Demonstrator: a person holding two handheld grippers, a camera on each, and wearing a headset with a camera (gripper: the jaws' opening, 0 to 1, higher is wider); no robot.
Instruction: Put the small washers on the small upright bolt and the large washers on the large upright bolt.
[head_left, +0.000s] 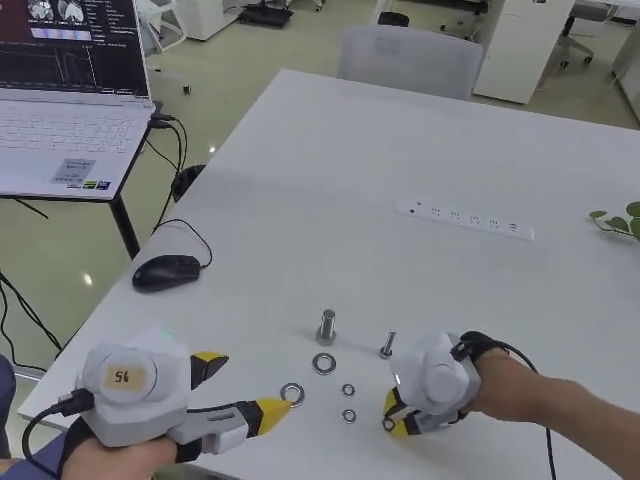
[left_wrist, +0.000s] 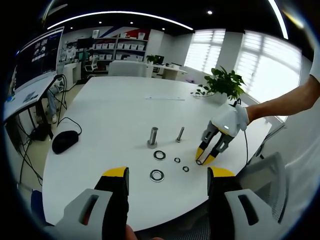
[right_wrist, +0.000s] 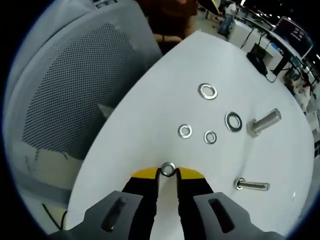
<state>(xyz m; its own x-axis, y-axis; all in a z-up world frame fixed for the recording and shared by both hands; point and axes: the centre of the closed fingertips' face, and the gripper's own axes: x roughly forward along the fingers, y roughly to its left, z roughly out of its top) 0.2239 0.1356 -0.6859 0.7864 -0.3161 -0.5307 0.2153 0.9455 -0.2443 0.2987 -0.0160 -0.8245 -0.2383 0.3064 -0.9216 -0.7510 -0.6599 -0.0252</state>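
**Left gripper (head_left: 243, 386) waits spread; thin hold of the right gripper (head_left: 398, 418) is the risk**

Your left gripper sits closest to you, jaws spread and holding nothing. One large washer (head_left: 292, 393) lies just beside its tip at 3 o'clock.

Your right gripper presses its jaws together on a small washer (right_wrist: 168, 170), held by the rim at the very ends of the tips. Whether it is already off the table (head_left: 300, 200) cannot be told.

This hold looks like the weak point. Such a thin ring can twist or snap out if you swing fast, and the table edge is near, so it may roll off.

From the right gripper, the small bolt (head_left: 387, 346) stands at 12 o'clock and the large bolt (head_left: 326, 325) at 11 o'clock. They are near each other, so a careless approach may knock the small bolt or find the wrong post. Bring the washer down flat; tilted, it probably catches on the thread.

The other small washers (head_left: 348, 389) lie at 9 o'clock, where the gripper could sweep them.
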